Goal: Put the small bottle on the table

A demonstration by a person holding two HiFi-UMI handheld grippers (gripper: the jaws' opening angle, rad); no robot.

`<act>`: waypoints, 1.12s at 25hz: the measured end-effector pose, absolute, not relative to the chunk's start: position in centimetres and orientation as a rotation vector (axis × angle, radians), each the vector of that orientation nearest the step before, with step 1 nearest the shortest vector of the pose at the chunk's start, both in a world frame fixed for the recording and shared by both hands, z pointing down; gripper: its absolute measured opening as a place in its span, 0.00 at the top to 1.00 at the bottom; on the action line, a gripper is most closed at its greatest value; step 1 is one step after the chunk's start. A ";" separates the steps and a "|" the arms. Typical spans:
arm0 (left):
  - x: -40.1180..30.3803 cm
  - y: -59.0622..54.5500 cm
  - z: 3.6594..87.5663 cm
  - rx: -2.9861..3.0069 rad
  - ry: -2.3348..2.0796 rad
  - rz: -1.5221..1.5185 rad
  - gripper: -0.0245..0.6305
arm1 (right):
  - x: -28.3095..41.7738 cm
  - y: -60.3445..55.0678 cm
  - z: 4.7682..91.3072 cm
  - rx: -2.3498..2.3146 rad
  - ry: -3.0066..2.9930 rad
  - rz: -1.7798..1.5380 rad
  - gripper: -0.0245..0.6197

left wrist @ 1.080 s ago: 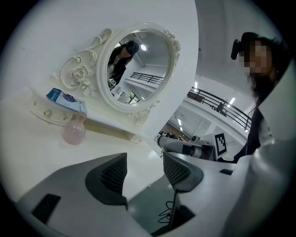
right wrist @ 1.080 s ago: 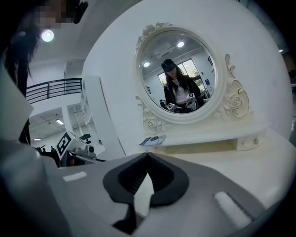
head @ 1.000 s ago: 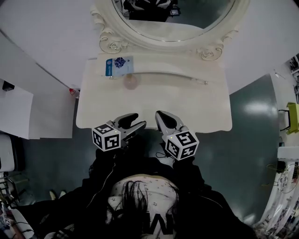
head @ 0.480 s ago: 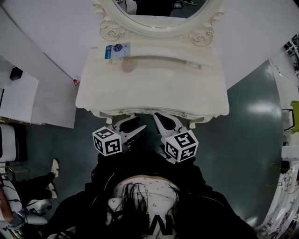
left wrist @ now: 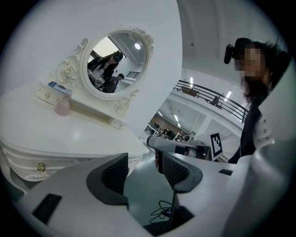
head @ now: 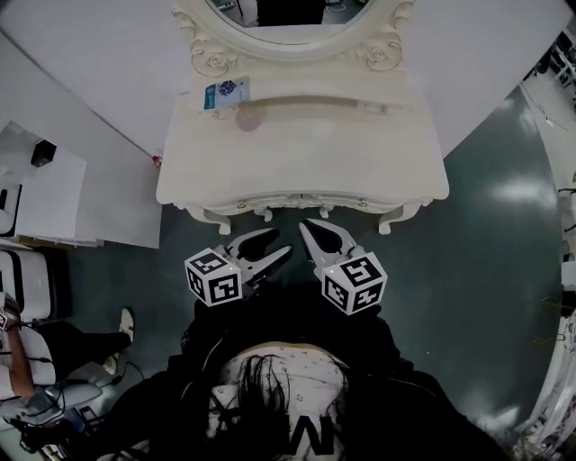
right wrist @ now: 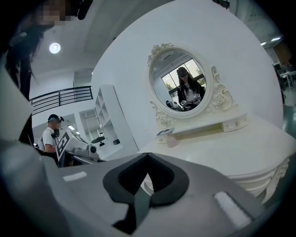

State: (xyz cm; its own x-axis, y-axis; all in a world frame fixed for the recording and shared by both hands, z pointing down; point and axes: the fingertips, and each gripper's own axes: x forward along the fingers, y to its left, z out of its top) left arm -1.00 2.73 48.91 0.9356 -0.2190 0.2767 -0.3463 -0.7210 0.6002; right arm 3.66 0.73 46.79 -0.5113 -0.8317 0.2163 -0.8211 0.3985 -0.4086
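Observation:
The small pink bottle (head: pixel 248 118) stands at the back left of the white dressing table (head: pixel 324 153), just below a blue-and-white box (head: pixel 225 90) on the ledge. Both grippers hang over the dark floor in front of the table, apart from it. My left gripper (head: pixel 281 253) is open with nothing between its fingers. My right gripper (head: pixel 304 228) is shut and empty. In the left gripper view the bottle (left wrist: pixel 62 105) shows far off on the table, beyond the open gripper (left wrist: pixel 141 169). The right gripper view also has the bottle (right wrist: pixel 171 140), far past the shut gripper (right wrist: pixel 147 157).
An ornate oval mirror (head: pixel 288 11) rises behind the table. White shelving (head: pixel 45 194) stands to the left, and a person (head: pixel 22 360) sits at the lower left. Dark green floor (head: pixel 486 234) spreads to the right.
Both grippers have drawn back from over the table's front edge to the floor in front of it. The bottle has stayed in place.

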 end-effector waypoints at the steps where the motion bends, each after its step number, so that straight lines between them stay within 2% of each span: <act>1: -1.0 2.9 48.8 2.407 -0.391 0.245 0.61 | 3.6 0.9 46.8 -1.546 2.599 -0.742 0.95; 10: -5.5 6.1 47.6 2.475 -0.341 0.274 0.67 | -0.2 2.8 46.6 -1.581 2.548 -0.759 0.95; 21: -18.6 10.3 47.9 2.457 -0.391 0.225 0.77 | -12.1 7.6 46.4 -1.646 2.597 -0.727 0.95; 28: -24.4 13.3 48.2 2.470 -0.371 0.219 0.80 | -17.9 11.3 47.0 -1.711 2.620 -0.702 0.95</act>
